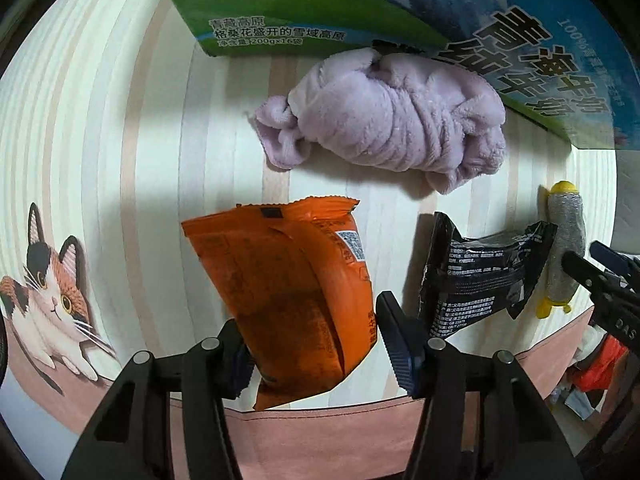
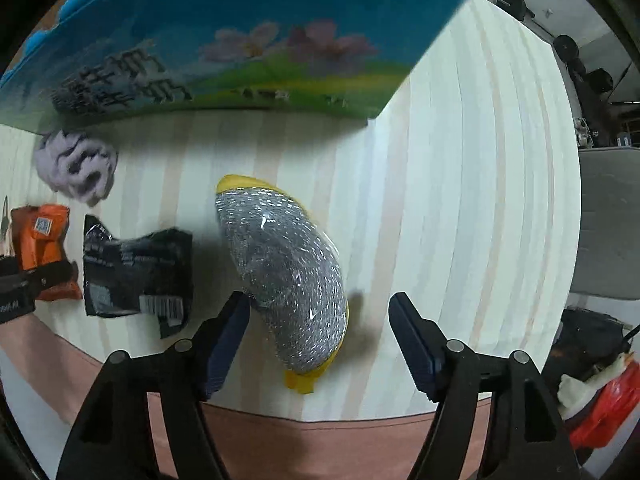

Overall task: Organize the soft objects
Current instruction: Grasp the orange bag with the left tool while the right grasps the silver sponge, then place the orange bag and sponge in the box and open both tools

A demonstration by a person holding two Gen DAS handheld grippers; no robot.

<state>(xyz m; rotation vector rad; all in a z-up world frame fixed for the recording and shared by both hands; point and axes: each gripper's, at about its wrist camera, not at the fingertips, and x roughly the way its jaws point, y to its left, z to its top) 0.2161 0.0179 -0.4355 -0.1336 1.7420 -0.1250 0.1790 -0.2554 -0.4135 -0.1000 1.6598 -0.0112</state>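
A striped bench carries everything, with a printed carton standing along its far side. Just in front of the carton lies a bunched lilac towel, limp and light by the look of it, best pinched at a thick fold near its middle so it does not unroll. Nearer, an orange pouch lies between the spread fingers of the left tongs; the left finger appears to touch its edge while the right finger stands clear, so nothing is gripped. The pouch looks crinkly, slick and puffed with air, so a hold across its flat sealed end should slip less than one on the belly. To its right a black pouch lies crumpled, likely the same to handle. Furthest right, a steel scourer in yellow-edged wrapping sits between the wide-open right tongs, its left side against the left finger, unclamped. It seems springy and light; squeezing across its narrow waist should hold.
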